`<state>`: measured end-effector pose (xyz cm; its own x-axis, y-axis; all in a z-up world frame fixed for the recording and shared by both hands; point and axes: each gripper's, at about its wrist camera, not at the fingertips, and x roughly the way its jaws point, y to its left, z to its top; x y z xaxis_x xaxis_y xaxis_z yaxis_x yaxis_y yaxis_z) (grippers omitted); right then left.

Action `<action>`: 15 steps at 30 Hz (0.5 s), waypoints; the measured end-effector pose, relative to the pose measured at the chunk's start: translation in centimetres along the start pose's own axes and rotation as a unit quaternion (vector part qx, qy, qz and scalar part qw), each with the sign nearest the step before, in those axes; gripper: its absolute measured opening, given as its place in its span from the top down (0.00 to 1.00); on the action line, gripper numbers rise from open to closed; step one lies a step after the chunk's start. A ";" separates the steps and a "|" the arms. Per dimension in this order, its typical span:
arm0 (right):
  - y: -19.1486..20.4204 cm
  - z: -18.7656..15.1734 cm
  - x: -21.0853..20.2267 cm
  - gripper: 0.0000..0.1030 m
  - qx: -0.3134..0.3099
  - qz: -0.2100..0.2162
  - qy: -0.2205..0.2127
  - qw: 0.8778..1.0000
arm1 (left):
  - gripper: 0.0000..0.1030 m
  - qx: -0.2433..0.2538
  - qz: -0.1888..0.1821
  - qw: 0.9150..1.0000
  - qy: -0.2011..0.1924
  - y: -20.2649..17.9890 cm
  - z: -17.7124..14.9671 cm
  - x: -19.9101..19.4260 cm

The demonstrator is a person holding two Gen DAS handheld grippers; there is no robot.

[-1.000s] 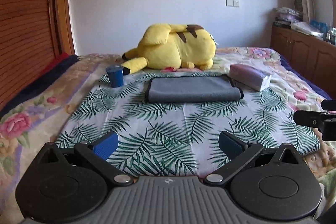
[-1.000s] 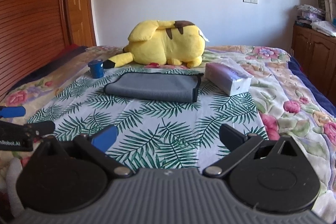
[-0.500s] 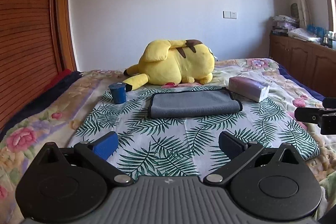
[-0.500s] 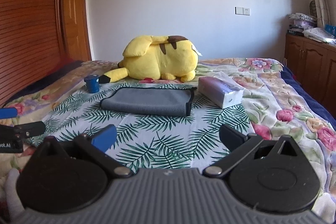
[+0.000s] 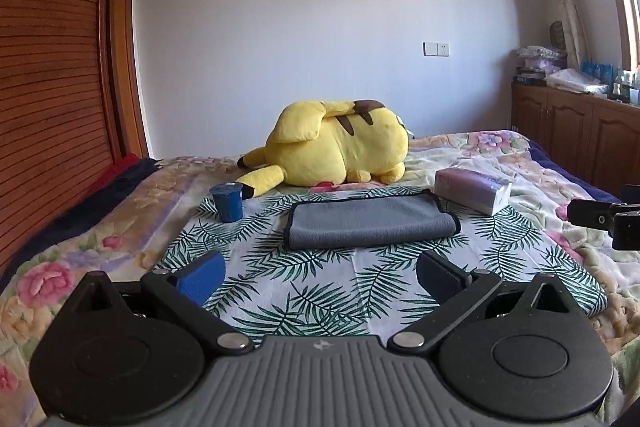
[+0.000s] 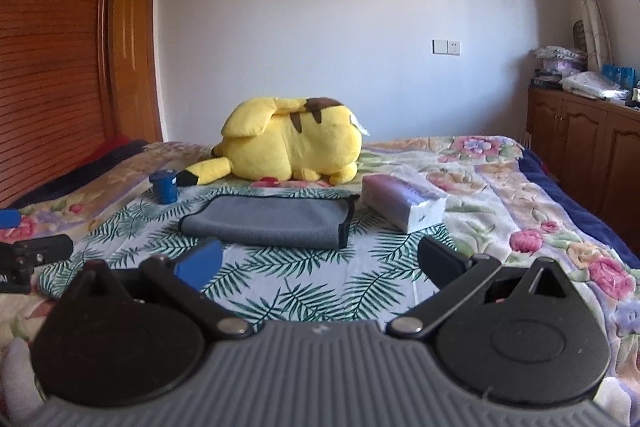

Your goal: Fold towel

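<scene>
Bed (image 5: 532, 179): fills the lower half of both views, floral quilt under a palm-leaf sheet (image 5: 320, 287) spread across the middle.
Plush toy (image 5: 336, 151): yellow, lying on its side at frame centre, just beyond the sheet's far edge.
Towel (image 5: 370, 221): grey with a dark hem, already doubled over, flat on the sheet just in front of the plush toy; its long axis runs left to right across the frame.
Tissue pack (image 5: 474, 189): just beside the towel's right end, at centre right.
Blue cup (image 5: 229, 201): upright near the towel's left side, centre left.
Left tool (image 5: 320, 273): low in the frame, fingers spread wide, holding nothing, well short of the towel, which lies straight ahead.
Right tool (image 6: 318, 261): likewise spread and empty; the towel sits ahead and slightly left of its centre line.
Key relation: the towel's rounded fold faces both tools, each pointing at about its middle; neither looks clearly nearer, so a further fold likely means reaching for the short ends.
View differences: the right wrist view shows the towel's hemmed right end (image 6: 344, 223) stacked in layers; the left wrist view shows the left hem and the other tool at the right edge.
</scene>
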<state>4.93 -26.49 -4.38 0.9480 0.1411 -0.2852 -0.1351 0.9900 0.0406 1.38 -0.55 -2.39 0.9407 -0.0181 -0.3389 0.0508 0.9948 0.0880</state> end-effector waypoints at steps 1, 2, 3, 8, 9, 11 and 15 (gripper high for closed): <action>0.0 0.0 0.0 0.00 0.001 -0.002 -0.002 1.000 | 0.00 0.000 0.000 1.000 -0.002 0.0 0.0 0.0; -0.1 0.0 -0.1 0.00 0.001 -0.003 -0.005 1.000 | 0.00 0.001 0.001 1.000 -0.003 0.0 0.0 0.0; -0.1 0.0 -0.1 0.00 0.002 -0.006 -0.008 1.000 | 0.00 0.001 0.001 1.000 -0.004 0.0 0.0 -0.1; -0.2 0.0 -0.3 0.00 0.002 -0.009 -0.014 1.000 | 0.00 -0.001 0.001 1.000 -0.008 0.1 0.0 -0.3; -0.2 0.0 -0.3 0.00 0.002 -0.010 -0.015 1.000 | 0.00 0.000 0.001 1.000 -0.009 0.1 0.0 -0.3; -0.2 0.1 -0.3 0.00 0.001 -0.010 -0.017 1.000 | 0.00 -0.001 0.001 1.000 -0.008 0.1 0.0 -0.3; -0.1 0.0 -0.4 0.00 -0.002 -0.011 -0.020 1.000 | 0.00 0.000 0.001 1.000 -0.008 0.1 0.0 -0.3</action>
<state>4.56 -26.63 -4.26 0.9612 0.1199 -0.2483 -0.1160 0.9928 0.0301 1.07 -0.41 -2.25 0.9462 -0.0178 -0.3232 0.0488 0.9949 0.0879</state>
